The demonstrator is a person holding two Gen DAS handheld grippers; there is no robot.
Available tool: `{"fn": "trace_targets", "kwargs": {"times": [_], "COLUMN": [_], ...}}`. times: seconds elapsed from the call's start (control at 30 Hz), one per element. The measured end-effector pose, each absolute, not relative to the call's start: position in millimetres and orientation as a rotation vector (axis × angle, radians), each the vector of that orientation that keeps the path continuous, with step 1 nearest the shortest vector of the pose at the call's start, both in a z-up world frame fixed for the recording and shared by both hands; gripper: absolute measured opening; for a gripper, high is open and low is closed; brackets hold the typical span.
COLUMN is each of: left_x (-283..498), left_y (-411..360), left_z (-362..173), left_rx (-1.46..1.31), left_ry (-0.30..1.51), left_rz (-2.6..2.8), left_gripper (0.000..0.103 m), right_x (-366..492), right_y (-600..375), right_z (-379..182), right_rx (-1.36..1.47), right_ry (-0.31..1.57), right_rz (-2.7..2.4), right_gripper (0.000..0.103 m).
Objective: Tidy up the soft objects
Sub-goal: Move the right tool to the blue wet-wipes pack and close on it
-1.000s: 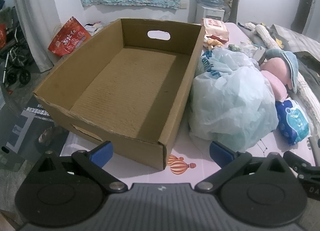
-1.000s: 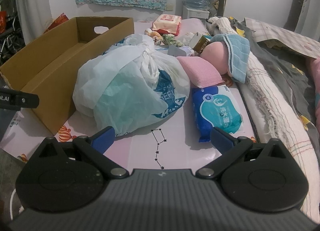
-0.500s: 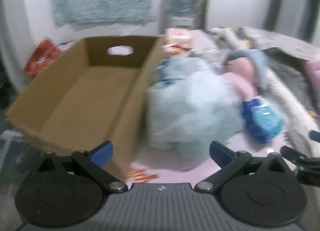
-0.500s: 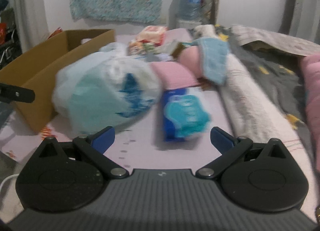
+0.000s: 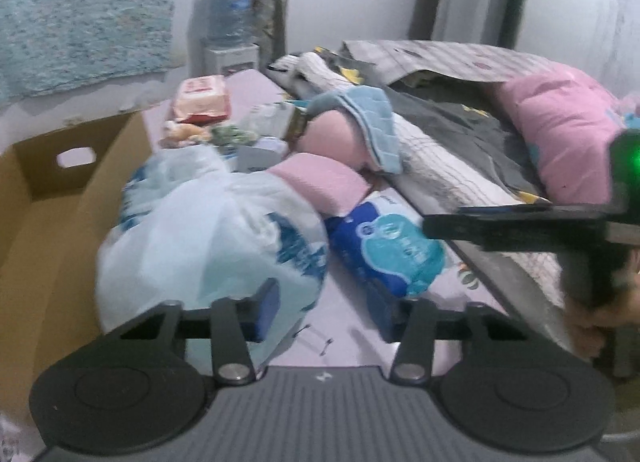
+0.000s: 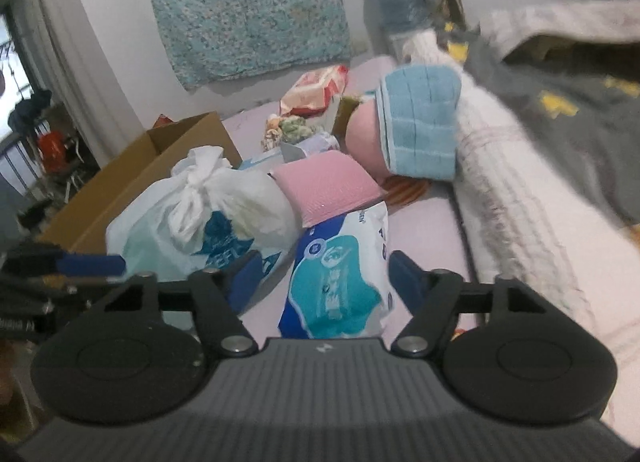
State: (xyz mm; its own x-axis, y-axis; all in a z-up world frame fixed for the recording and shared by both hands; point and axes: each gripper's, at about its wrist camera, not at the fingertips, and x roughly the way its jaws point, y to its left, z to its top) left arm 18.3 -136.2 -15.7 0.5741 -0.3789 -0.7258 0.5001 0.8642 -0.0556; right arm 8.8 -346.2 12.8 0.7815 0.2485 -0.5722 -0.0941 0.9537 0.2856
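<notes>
An open cardboard box (image 5: 48,198) stands at the left of the pink mat. A knotted white plastic bag (image 5: 212,246) lies beside it, then a blue tissue pack (image 5: 384,250) with a pink pad (image 5: 320,182) leaning on it. My left gripper (image 5: 326,314) hovers at the bag's lower right edge; its jaws are closing with only mat showing between them. My right gripper (image 6: 324,276) straddles the near end of the tissue pack (image 6: 336,294); its jaws are closing and a gap remains at the left pad. A hand (image 5: 592,318) holds the right gripper (image 5: 520,226).
A blue towel (image 6: 420,130) drapes over a pink round cushion (image 6: 364,138) behind the pad. A red-and-white wipes pack (image 6: 316,90) and small items lie further back. Rolled blankets (image 6: 512,198) and a pink pillow (image 5: 560,134) run along the right. A water dispenser (image 5: 232,18) stands by the wall.
Both views swung right, so the box slid to the left edge. Both grippers' jaws narrowed from wide open. The right gripper came forward over the tissue pack.
</notes>
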Motion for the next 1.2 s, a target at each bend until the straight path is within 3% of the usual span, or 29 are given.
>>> {"fn": "trace_targets", "kwargs": {"times": [0.13,0.27,0.47,0.57,0.83,0.9,1.07,1.2], "left_x": [35.4,48.6,62.0,65.5,74.8,78.6,88.8,97.0], "left_y": [-154.5,-169.1,-187.1,-194.3,-220.4,-227.2,-242.2,-249.3], "left_z": [-22.1,-31.8,-49.9,-57.0,-70.0,-74.2,-85.0,-95.0], "left_rx": [0.163,0.175,0.176,0.182,0.246,0.254,0.247,0.231], "left_ry": [0.864,0.927,1.02,1.057,1.097,1.111,1.163,1.217], "left_rz": [-0.551,-0.595,-0.636,-0.645,-0.675,-0.679,-0.694,-0.702], "left_gripper": [0.035,0.035,0.043,0.059,0.072,0.078,0.087,0.089], "right_x": [43.3,63.2,44.6,30.3,21.8,25.0,35.2,40.9], "right_y": [-358.9,-362.0,-361.8,-366.7,-392.2,-399.6,-401.9,-398.3], "right_z": [-7.2,-32.7,-39.8,-42.4,-40.8,-41.9,-50.7,-61.4], "right_rx": [0.316,0.359,0.345,0.376,0.578,0.633,0.688,0.706], "right_ry": [0.706,0.814,0.848,0.867,0.829,0.817,0.854,0.883], "right_rz": [0.195,0.21,0.263,0.281,0.306,0.301,0.311,0.307], "right_gripper": [0.055,0.039,0.033,0.033,0.036,0.043,0.048,0.049]}}
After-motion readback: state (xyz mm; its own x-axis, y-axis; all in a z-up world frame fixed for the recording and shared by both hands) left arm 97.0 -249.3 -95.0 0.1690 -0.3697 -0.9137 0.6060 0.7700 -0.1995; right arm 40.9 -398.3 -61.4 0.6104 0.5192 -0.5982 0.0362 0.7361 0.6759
